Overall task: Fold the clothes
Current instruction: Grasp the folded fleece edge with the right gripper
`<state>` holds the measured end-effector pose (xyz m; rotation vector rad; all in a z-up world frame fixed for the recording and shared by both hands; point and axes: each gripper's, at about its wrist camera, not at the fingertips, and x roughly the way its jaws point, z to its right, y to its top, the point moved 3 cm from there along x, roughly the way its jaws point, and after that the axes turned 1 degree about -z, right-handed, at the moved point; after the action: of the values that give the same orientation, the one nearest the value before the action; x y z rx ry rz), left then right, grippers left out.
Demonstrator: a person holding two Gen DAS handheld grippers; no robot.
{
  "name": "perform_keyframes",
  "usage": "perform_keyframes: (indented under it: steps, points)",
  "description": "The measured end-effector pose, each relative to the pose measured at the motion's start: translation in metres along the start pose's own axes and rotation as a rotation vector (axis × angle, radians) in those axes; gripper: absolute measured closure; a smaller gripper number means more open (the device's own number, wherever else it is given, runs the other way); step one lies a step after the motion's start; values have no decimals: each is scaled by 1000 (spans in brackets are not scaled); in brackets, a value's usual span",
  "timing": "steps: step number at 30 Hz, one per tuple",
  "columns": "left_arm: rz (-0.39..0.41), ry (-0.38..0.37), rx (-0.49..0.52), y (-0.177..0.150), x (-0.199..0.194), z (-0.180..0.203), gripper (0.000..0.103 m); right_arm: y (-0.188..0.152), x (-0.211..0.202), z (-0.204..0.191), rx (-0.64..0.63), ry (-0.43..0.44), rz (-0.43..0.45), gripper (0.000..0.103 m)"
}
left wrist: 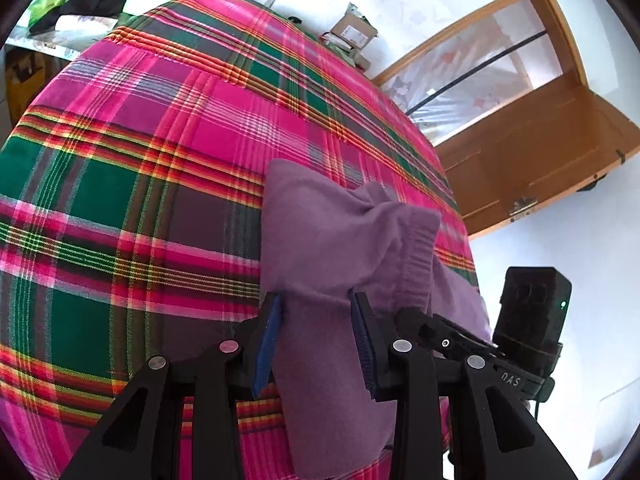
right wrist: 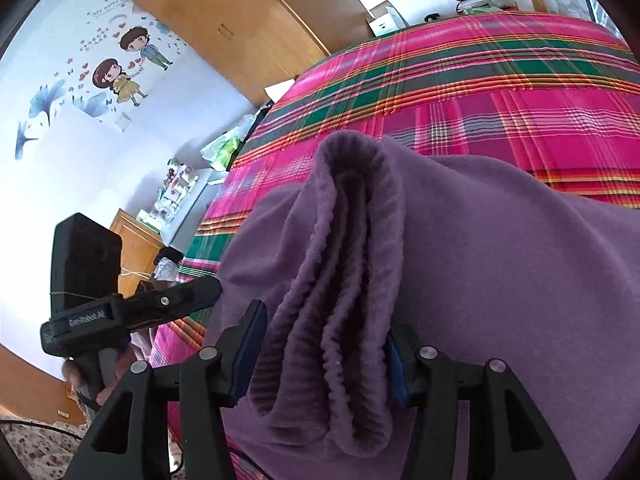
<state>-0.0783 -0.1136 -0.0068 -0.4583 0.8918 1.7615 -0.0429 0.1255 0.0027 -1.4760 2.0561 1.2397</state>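
A plaid blanket (left wrist: 160,160) in pink, green and red covers the bed and spreads out ahead of both my grippers, filling most of the left wrist view and the upper right of the right wrist view (right wrist: 500,80). On it lies the purple garment (left wrist: 332,240), a soft fleecy piece that begins right at my fingers and runs forward from them. In the right wrist view the same garment (right wrist: 500,280) bulks up close to the lens, to the right of and beyond my fingers.

My left gripper (left wrist: 316,344) is closed on a fold of the purple garment, the blue pads pressed to the cloth on either side; a ribbed cuff or hem (left wrist: 416,256) bunches up just ahead and to the right of it. My right gripper (right wrist: 324,360) clamps a gathered bundle of ribbed edge (right wrist: 344,260), several layers stacked together and standing up between the fingers.

Beyond the bed, up and to the right of my left gripper, a wooden door (left wrist: 532,148) stands open. Far ahead of that gripper, cardboard boxes (left wrist: 352,32) sit on the floor past the blanket's far edge. To the left of my right gripper, a wall sticker of two cartoon children (right wrist: 128,64) shows on the white wall, beside a wooden wardrobe (right wrist: 240,20).
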Motion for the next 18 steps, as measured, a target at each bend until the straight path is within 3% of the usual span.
perform_keyframes:
  steps: [11, 14, 16, 18]
  points:
    - [-4, -3, 1, -4, -2, 1, 66, 7, 9, -5, -35, -75, -42, 49]
    - [-5, -5, 1, -5, -2, 2, 66, 7, 4, -2, -33, -77, -27, 58]
    - [-6, -6, 2, -5, -2, 3, 66, 6, 1, -3, -46, -99, -25, 74]
    - [-7, -7, 3, -6, -3, 4, 66, 5, -4, -4, -53, -103, -15, 79]
